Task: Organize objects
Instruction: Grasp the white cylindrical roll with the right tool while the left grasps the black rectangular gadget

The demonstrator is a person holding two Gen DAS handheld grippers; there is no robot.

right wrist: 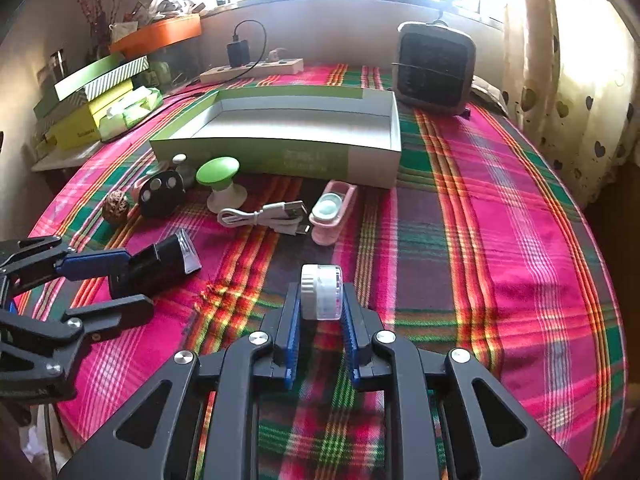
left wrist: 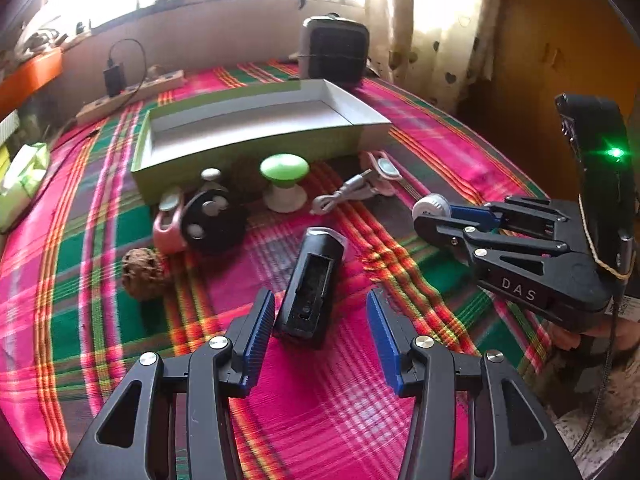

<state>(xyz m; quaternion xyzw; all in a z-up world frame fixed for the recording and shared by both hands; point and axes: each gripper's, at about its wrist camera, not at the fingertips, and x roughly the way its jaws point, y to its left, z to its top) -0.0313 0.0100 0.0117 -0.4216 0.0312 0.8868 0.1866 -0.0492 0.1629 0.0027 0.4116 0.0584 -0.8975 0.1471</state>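
My right gripper is shut on a small white round jar, its blue pads pressed on both sides just above the plaid cloth. The left wrist view shows that gripper at the right with the jar at its tip. My left gripper is open around a black oblong device that lies on the cloth; the left pad is close to it, the right pad stands apart. An empty green-and-white box tray lies beyond.
In front of the tray lie a green mushroom-shaped piece, a black disc with white buttons, two pink clips, a white USB cable and a brown ball. A small heater and a power strip stand behind.
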